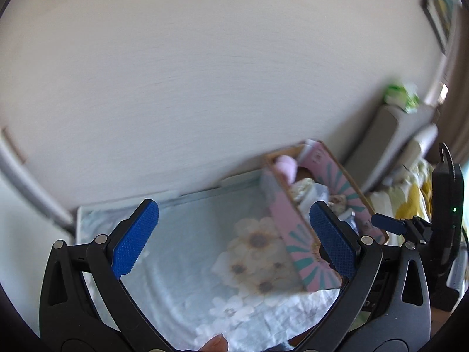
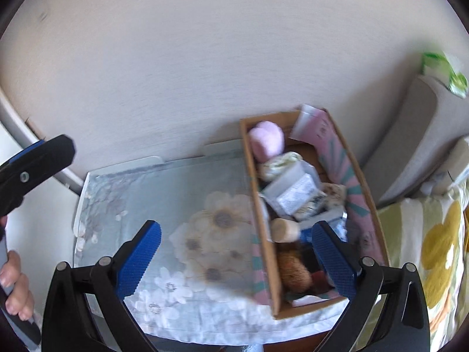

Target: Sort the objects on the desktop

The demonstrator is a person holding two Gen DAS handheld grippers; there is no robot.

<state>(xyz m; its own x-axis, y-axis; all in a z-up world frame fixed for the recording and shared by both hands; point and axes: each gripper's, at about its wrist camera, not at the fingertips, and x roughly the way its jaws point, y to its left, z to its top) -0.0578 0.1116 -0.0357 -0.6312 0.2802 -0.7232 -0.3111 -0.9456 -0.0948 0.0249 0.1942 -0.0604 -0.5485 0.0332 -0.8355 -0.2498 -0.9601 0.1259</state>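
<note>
With both claws spread and holding nothing, left gripper (image 1: 234, 240) and right gripper (image 2: 236, 259) hover above the floral tablecloth (image 2: 164, 205), which shows no loose items. Sorting looks essentially complete. Cardboard box (image 2: 265, 234) at table's right holds pink plush (image 2: 266, 142), clear containers (image 2: 293, 190), brown furry item (image 2: 293, 272), other items indistinct.

The left gripper (image 1: 234, 236) has matte black linkage arms with round silver pivot screws behind its fingers (image 1: 136, 236), which carry blue, fine-knurled pads. The right gripper (image 2: 236, 259) is built alike, with the same blue textured fingers (image 2: 334, 259). Beside it, a bare-skinned hand (image 2: 14, 284) shows pale fingernails.
</note>
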